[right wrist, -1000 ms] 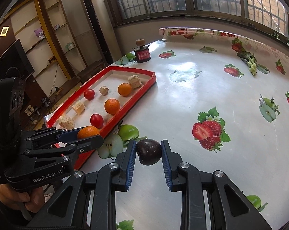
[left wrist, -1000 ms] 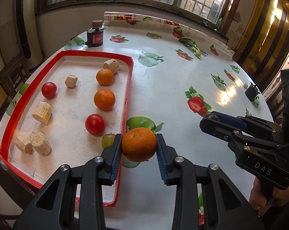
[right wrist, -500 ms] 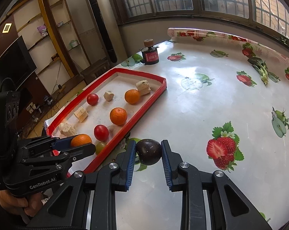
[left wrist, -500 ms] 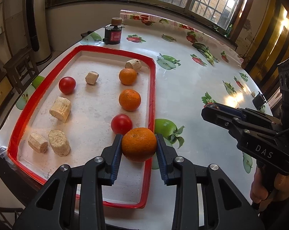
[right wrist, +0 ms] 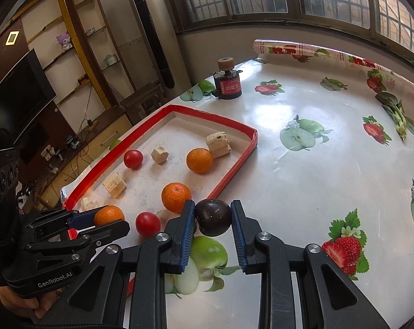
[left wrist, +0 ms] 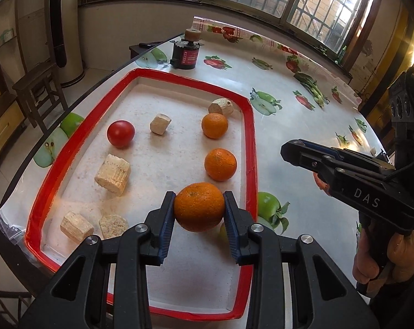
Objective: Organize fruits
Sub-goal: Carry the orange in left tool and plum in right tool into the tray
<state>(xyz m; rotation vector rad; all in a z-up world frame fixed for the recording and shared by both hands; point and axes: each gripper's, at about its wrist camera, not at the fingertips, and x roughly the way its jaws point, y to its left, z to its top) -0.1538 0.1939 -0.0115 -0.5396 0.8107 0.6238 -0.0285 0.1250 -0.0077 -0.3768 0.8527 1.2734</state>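
Note:
My left gripper point(left wrist: 199, 208) is shut on an orange point(left wrist: 199, 213) and hangs over the near right part of the red-rimmed tray point(left wrist: 250, 142). Two more oranges point(left wrist: 220, 164) point(left wrist: 214, 125) and a tomato point(left wrist: 120, 133) lie in the tray. My right gripper point(right wrist: 213, 211) is shut on a dark plum point(right wrist: 213, 219), just outside the tray's right rim point(right wrist: 231, 172) above the tablecloth. In the right wrist view a second tomato point(right wrist: 148, 223) sits in the tray beside the left gripper, which shows at the lower left with its orange point(right wrist: 108, 215).
Several beige chunks point(left wrist: 113, 171) lie scattered in the tray. A dark bottle with a red label point(left wrist: 187, 52) stands beyond the tray's far end. The fruit-print tablecloth point(right wrist: 330, 170) stretches to the right. Wooden stools and a tall air conditioner stand off the table's left edge.
Both grippers have slid left with their fruit. The held orange has gone from outside the tray's right rim to above its inside, and the plum has come up to the rim.

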